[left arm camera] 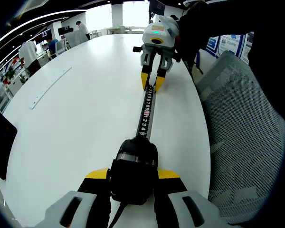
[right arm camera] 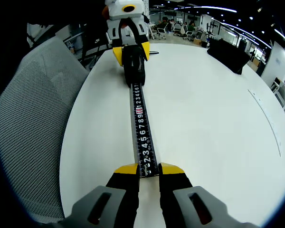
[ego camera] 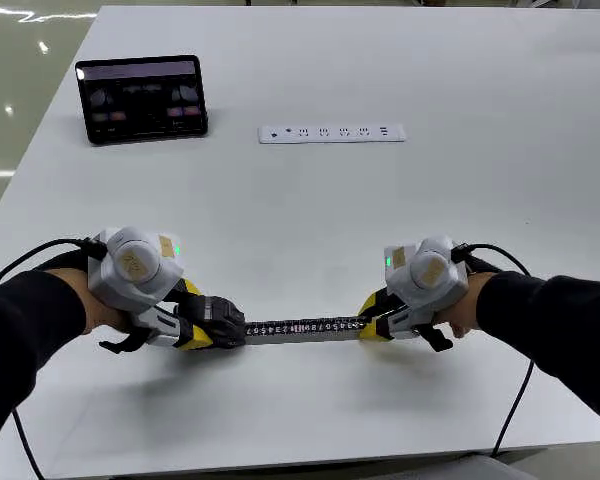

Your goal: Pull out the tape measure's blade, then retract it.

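A black tape measure case [ego camera: 220,322] [left arm camera: 133,166] rests on the white table [ego camera: 310,210], and my left gripper [ego camera: 198,331] [left arm camera: 133,174] is shut on it. Its blade [ego camera: 302,327] [left arm camera: 146,116] [right arm camera: 141,124] runs out flat along the table, with numbers showing. My right gripper [ego camera: 368,327] [right arm camera: 147,169] is shut on the blade's tip. The right gripper [left arm camera: 152,81] faces me from the far end in the left gripper view. In the right gripper view the left gripper [right arm camera: 131,53] holds the case [right arm camera: 133,69] at the far end.
A dark tablet [ego camera: 141,98] stands at the back left. A white power strip [ego camera: 332,133] lies mid-table. Cables [ego camera: 520,380] trail from both grippers over the near edge. A mesh chair [left arm camera: 242,137] [right arm camera: 33,128] sits beside the table. People and desks show far off.
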Demonstrator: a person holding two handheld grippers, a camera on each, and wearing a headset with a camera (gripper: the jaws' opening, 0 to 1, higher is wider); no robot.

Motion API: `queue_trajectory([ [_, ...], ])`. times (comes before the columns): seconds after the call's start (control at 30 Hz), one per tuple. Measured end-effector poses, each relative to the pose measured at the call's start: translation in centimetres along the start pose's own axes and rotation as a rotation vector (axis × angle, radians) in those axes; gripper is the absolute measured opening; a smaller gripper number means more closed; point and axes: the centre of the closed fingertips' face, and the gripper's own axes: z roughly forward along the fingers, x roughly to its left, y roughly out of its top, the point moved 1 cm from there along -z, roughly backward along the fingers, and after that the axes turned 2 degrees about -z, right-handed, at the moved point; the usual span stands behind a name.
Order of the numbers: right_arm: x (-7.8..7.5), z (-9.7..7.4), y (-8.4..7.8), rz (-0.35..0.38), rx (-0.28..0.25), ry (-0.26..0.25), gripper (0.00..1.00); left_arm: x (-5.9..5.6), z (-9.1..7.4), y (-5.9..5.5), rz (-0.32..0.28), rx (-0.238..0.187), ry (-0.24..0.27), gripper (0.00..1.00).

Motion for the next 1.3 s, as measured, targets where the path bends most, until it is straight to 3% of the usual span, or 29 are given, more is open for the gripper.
queue_trajectory([
  [1.3, -0.7, -3.1, -4.3, 0.033, 0.047, -0.025, 0.11, 0.1, 0.1, 0.0, -0.01, -0.005, 0.001, 0.31],
])
